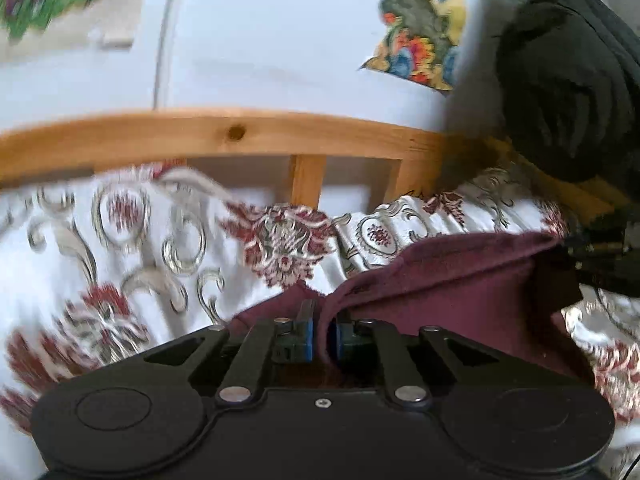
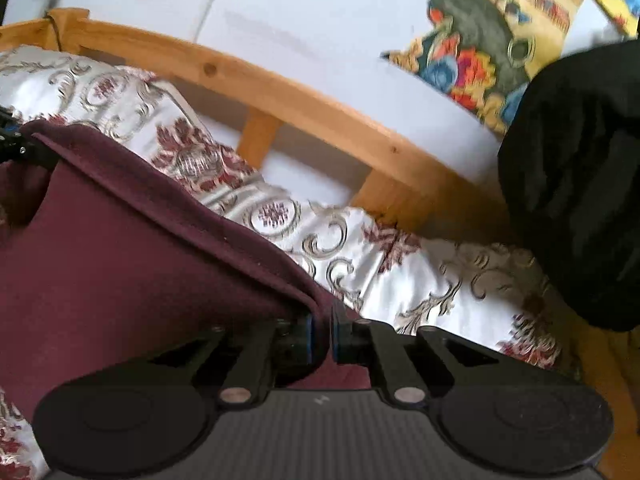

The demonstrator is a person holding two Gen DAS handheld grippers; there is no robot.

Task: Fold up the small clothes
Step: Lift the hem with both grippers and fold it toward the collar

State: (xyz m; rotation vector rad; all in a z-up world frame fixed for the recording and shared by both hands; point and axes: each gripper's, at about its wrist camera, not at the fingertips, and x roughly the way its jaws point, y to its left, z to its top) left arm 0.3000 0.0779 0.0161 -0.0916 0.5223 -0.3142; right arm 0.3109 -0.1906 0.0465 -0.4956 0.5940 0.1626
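Evidently a fold is mid-carry: the left tongs (image 1: pixel 324 330) and the right tongs (image 2: pixel 322 334), both narrow, each pinch an edge of the maroon garment (image 2: pixel 120 248) over the patterned bedspread (image 2: pixel 400 280), near the bed's wooden headboard (image 1: pixel 240 132). Next, I judge, comes laying the lifted edge flat and letting go.

No legible text or labels anywhere.
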